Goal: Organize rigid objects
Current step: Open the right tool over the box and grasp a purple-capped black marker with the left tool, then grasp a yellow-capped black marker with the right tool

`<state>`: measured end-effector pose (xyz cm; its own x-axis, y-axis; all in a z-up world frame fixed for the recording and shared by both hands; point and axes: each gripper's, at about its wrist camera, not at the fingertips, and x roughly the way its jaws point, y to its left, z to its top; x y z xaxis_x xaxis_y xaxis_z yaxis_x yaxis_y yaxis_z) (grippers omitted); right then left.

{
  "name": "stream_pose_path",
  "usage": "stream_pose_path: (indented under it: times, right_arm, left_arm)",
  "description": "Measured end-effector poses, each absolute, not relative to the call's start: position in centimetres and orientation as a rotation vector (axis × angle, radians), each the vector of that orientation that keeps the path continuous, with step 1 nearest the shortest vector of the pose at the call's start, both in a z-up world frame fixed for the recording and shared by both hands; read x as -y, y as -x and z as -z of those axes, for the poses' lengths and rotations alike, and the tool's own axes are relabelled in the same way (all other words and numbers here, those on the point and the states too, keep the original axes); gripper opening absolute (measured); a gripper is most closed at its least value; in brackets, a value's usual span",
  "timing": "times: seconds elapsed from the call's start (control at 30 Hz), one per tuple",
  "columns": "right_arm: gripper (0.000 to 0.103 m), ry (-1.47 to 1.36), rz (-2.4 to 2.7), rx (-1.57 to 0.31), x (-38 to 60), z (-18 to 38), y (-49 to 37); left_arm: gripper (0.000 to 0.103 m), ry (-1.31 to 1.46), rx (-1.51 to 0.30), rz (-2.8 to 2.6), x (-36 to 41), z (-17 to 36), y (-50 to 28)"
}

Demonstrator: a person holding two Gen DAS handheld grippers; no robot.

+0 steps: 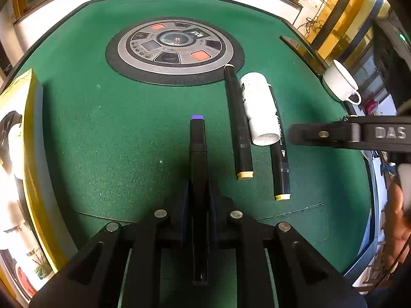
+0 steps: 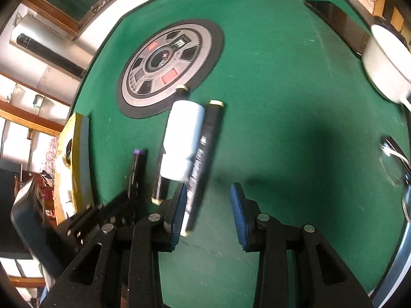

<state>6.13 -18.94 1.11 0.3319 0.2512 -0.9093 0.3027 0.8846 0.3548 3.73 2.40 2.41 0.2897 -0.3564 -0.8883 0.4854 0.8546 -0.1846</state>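
Observation:
My left gripper (image 1: pixel 197 188) is shut on a black marker with a purple end (image 1: pixel 197 138), which points away over the green table (image 1: pixel 115 128). To its right lie two black markers with yellow ends (image 1: pixel 239 123) (image 1: pixel 281 172), a white cylindrical bottle (image 1: pixel 259 107) resting between them. My right gripper (image 2: pixel 208 189) stands open low over the table. The nearer yellow-ended marker (image 2: pixel 203 159) runs into the gap right beside its left pad (image 2: pixel 179 205); the right pad is well apart. The bottle (image 2: pixel 181 141) lies just ahead. From the left wrist, the right gripper (image 1: pixel 295 134) reaches in from the right.
A round grey control panel (image 1: pixel 174 48) sits in the table's middle. A yellow box (image 1: pixel 23 169) stands along the left edge. A white cup (image 1: pixel 339 82) is at the far right, and a glass lid (image 2: pixel 395 169) lies by the right edge. A hand (image 1: pixel 398 218) shows at the right.

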Motion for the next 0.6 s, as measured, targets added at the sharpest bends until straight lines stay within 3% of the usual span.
stream_pose_path:
  times: [0.43,0.53,0.6]
  right_arm:
    - [0.029,-0.441,0.138,-1.316,17.5,0.4,-7.5]
    - [0.014,-0.477,0.126,-1.307,17.6,0.3,-6.4]
    - [0.013,-0.474,0.151,-1.323,17.7,0.3,-5.0]
  left_arm:
    - [0.013,-0.179,-1.124,0.610,-2.2,-2.3,-3.6]
    - [0.013,-0.189,-1.114,0.620,-2.2,-2.3,-3.5]
    - [0.013,-0.197,-1.105,0.625,-2.2,-2.3,-3.4]
